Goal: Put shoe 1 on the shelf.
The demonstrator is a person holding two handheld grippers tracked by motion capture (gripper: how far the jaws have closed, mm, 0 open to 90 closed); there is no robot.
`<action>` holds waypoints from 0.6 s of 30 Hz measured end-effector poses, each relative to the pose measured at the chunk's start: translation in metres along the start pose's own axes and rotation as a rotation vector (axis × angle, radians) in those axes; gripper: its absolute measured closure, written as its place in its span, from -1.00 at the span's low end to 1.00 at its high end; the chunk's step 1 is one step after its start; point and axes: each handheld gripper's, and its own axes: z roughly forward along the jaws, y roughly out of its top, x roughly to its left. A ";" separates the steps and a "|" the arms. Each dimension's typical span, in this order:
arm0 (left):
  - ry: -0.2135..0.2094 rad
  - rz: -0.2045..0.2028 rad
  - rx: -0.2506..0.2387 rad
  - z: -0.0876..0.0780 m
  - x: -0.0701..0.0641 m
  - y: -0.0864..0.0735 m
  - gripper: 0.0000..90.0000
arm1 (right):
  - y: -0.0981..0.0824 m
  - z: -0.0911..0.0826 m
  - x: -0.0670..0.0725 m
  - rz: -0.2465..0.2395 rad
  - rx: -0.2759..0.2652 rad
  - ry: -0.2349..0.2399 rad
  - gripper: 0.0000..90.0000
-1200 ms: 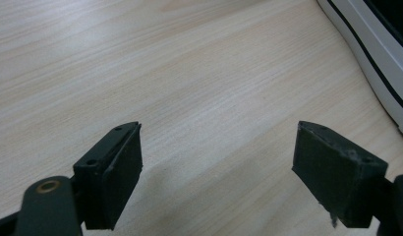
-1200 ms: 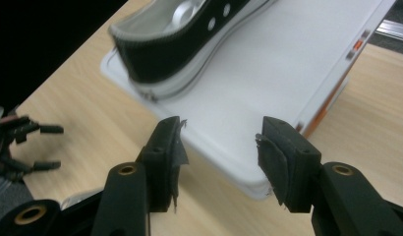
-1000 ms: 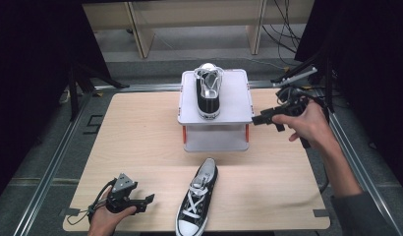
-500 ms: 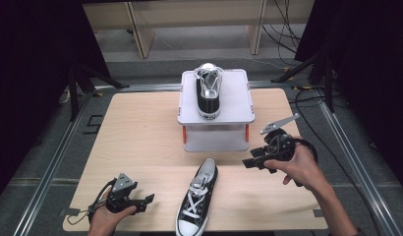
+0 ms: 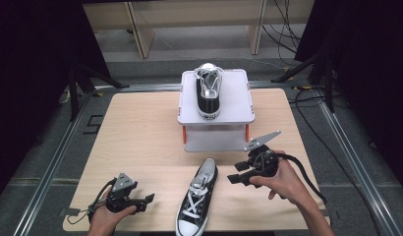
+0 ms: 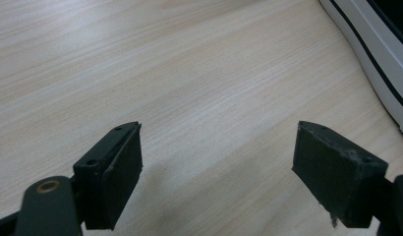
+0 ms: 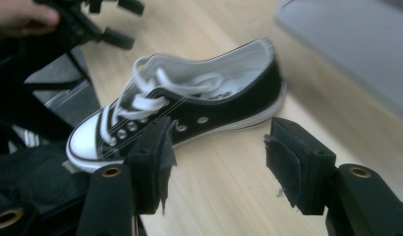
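Observation:
A black sneaker with white laces (image 5: 197, 196) lies on the wooden table (image 5: 140, 132), toe toward the front edge. A second black sneaker (image 5: 209, 93) stands on a white raised stand (image 5: 236, 105) at the back. My right gripper (image 5: 237, 173) hovers low just right of the loose sneaker. Its jaws have just been opening and hold nothing. In the right gripper view the sneaker (image 7: 189, 113) lies beyond my open right gripper (image 7: 219, 147). My left gripper (image 5: 146, 201) rests open at the front left. In its own view the left gripper (image 6: 216, 162) is over bare wood, with the sneaker's sole (image 6: 371, 49) at the right.
Metal rails (image 5: 52, 162) frame the table on both sides. Cables (image 5: 307, 98) trail over the floor at the right. Bare wood lies between the stand and the left gripper. The other hand and gripper (image 7: 106, 19) appear far off in the right gripper view.
My right gripper has come down from beside the stand to the table, just right of the loose sneaker. The left gripper and both sneakers have stayed put.

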 end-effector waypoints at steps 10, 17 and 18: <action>-0.002 0.009 -0.004 0.001 -0.001 0.002 -0.59 | 0.004 0.033 0.004 -0.076 0.027 0.026 -0.06; -0.005 0.000 0.004 0.001 -0.001 0.001 -0.59 | 0.010 0.049 0.009 -0.122 0.051 0.035 -0.09; -0.005 0.000 0.004 0.001 -0.001 0.001 -0.59 | 0.010 0.049 0.009 -0.122 0.051 0.035 -0.09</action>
